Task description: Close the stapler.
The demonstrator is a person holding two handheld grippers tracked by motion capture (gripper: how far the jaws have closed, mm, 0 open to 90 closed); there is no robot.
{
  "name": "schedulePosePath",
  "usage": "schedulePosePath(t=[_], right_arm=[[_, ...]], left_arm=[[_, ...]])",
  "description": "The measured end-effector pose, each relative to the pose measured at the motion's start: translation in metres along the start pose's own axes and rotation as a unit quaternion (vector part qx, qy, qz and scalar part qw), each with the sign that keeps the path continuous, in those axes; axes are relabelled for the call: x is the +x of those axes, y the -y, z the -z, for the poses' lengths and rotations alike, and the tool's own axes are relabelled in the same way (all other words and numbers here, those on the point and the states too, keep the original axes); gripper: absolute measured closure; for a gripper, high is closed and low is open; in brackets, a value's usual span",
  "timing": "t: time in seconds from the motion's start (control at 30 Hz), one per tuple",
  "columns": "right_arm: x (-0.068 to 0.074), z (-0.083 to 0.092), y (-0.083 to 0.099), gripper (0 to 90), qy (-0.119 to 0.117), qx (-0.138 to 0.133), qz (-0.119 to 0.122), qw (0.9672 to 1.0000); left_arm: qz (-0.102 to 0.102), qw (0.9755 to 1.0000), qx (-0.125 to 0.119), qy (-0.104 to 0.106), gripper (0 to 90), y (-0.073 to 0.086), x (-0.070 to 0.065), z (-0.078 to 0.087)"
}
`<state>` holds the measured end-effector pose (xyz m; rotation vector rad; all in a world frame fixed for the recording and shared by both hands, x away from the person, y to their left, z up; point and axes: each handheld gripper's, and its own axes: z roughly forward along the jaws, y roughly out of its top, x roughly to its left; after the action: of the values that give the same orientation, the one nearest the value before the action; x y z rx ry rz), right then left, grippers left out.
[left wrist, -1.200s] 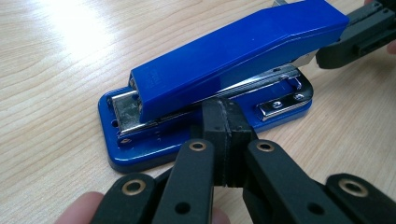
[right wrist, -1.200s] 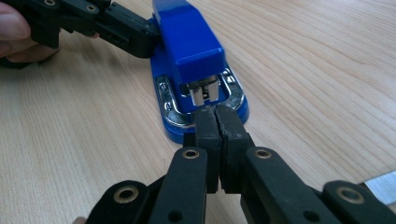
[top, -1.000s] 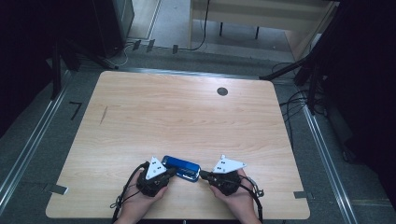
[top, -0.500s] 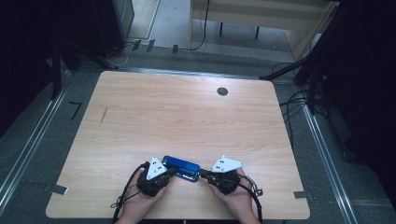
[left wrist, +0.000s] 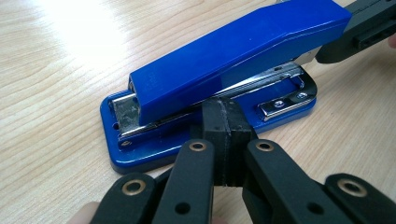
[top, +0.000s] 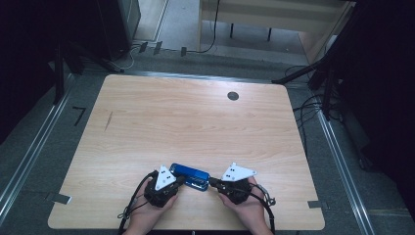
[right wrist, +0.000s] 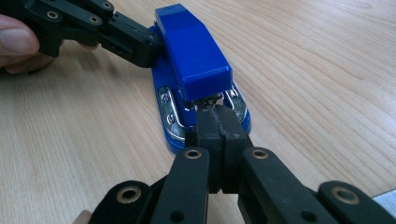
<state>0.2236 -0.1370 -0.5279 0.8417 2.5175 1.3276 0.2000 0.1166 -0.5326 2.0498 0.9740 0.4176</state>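
A blue stapler (top: 190, 175) lies flat on the wooden table (top: 195, 122) near its front edge, between the person's two hands. My left gripper (top: 178, 180) is shut, and its joined tips (left wrist: 229, 116) rest against the long side of the stapler (left wrist: 233, 60), low by the base. My right gripper (top: 213, 183) is shut too, with its tips (right wrist: 217, 122) at the stapler's hinge end (right wrist: 196, 70), nothing between the pads. The right gripper view has the left gripper (right wrist: 116, 32) at the stapler's far left side.
A small black round cap (top: 233, 96) sits in the tabletop at the back right. Metal rails run along the floor on both sides. A light wooden desk (top: 274, 19) and cables stand beyond the far edge.
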Motion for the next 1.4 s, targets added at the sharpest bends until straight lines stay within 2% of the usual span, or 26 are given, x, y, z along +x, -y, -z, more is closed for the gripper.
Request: schedulePosePath(t=[0.17,0.37,0.73,1.4], right_arm=[[0.002,0.0004,0.0009,90.0,-0.002,0.004,0.008,1.0],[0.0037,0.0011,0.0011,90.0,-0.006,0.005,0.007,0.9999],[0.003,0.0033,-0.0016,90.0,-0.013,-0.007,0.003,0.9999],[0.0017,0.006,-0.0081,90.0,-0.009,-0.014,0.004,0.9998]], left_arm=[[0.001,1.0,0.001,0.003,90.0,-0.0002,0.0005,0.0],[0.002,1.0,0.001,0.004,90.0,-0.0004,0.0008,-0.0003],[0.003,1.0,0.001,0.006,90.0,-0.0004,0.0009,-0.0004],[0.0,1.0,0.002,0.007,90.0,-0.0005,0.001,-0.0004]])
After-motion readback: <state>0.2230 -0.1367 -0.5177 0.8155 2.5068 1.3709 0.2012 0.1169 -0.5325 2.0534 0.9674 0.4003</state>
